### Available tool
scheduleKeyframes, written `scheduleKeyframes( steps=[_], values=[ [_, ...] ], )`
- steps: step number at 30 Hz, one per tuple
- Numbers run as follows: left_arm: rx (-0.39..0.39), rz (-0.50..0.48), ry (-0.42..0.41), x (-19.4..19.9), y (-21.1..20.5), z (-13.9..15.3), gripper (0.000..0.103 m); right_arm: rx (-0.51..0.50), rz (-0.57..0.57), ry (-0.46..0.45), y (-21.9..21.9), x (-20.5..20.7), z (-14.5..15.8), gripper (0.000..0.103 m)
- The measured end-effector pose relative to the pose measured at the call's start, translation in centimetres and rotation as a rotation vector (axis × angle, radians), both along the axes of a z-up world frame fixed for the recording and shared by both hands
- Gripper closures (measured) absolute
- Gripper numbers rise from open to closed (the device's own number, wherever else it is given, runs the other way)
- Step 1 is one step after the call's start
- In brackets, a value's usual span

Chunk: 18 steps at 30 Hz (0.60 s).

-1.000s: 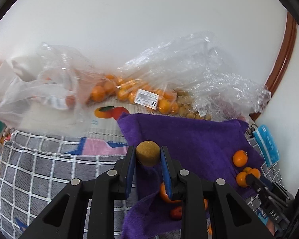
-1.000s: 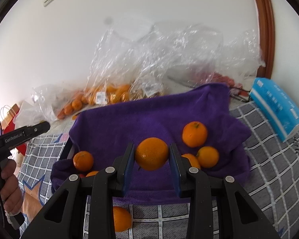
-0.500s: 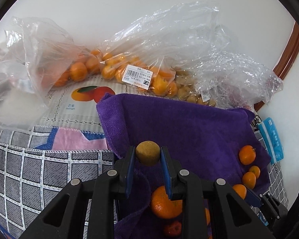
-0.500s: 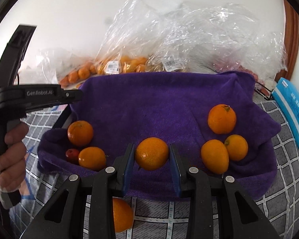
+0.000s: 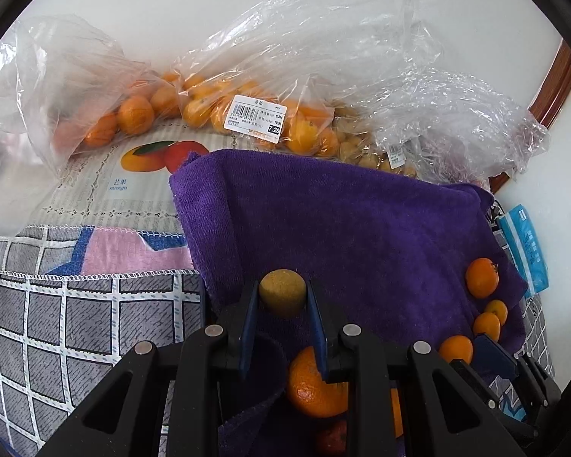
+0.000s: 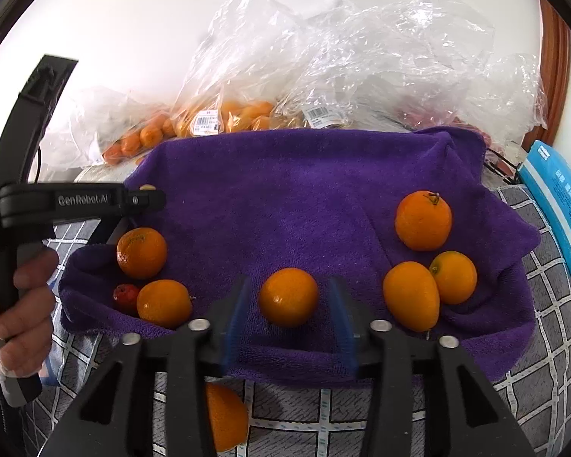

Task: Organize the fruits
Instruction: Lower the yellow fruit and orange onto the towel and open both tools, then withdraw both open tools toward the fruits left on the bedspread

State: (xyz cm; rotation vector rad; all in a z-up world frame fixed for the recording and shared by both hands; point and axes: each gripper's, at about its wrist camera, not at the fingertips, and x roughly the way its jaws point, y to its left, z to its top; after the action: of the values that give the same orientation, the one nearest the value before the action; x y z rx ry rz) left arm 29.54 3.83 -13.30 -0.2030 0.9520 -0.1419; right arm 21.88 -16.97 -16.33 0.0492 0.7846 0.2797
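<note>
Right gripper (image 6: 288, 301): your jaws have just been opening, the orange (image 6: 288, 297) loose between them on the purple towel (image 6: 285, 198). Left gripper (image 5: 282, 301) clamps a small brownish fruit (image 5: 282, 292) above the towel's near-left edge. Round, smooth, likely to roll; grip across its middle.

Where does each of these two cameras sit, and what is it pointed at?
Left wrist: on the left gripper, looking down over its clamped yellowish-brown fruit at the purple towel.
Right wrist: on the right gripper, jaws just opening around an orange; a hand shows.
Shared: towel, bagged oranges.
</note>
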Motion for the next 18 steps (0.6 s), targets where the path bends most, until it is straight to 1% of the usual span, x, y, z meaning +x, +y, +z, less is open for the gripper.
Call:
scheduleKeyframes(
  steps=[3, 4, 6, 9, 13, 16, 18],
  values=[
    [0.006, 0.002, -0.008, -0.3, 0.1, 0.6, 0.078, 0.005, -0.011, -0.004, -0.3, -0.2, 0.6, 0.051],
    [0.005, 0.001, -0.008, -0.6, 0.2, 0.9, 0.077, 0.007, -0.018, -0.006, -0.5, -0.4, 0.8, 0.048],
    [-0.008, -0.001, -0.015, -1.1, 0.3, 1.5, 0.069, 0.009, -0.036, -0.011, -0.7, -0.7, 1.3, 0.046],
    [-0.012, 0.008, -0.045, -2.5, 0.7, 2.6, 0.066, 0.005, -0.069, -0.017, -1.2, -1.2, 2.3, 0.042],
    [0.006, 0.025, -0.068, -4.8, 1.0, 3.9, 0.065, 0.001, -0.107, -0.024, -1.8, -2.1, 3.4, 0.037],
    [0.021, 0.045, -0.102, -6.8, 1.3, 4.7, 0.065, 0.005, -0.133, -0.029, -2.5, -3.2, 4.1, 0.033],
    [0.030, 0.047, -0.121, -8.0, 1.4, 5.1, 0.065, -0.015, -0.140, -0.034, -2.8, -3.9, 4.6, 0.032]
  ],
)
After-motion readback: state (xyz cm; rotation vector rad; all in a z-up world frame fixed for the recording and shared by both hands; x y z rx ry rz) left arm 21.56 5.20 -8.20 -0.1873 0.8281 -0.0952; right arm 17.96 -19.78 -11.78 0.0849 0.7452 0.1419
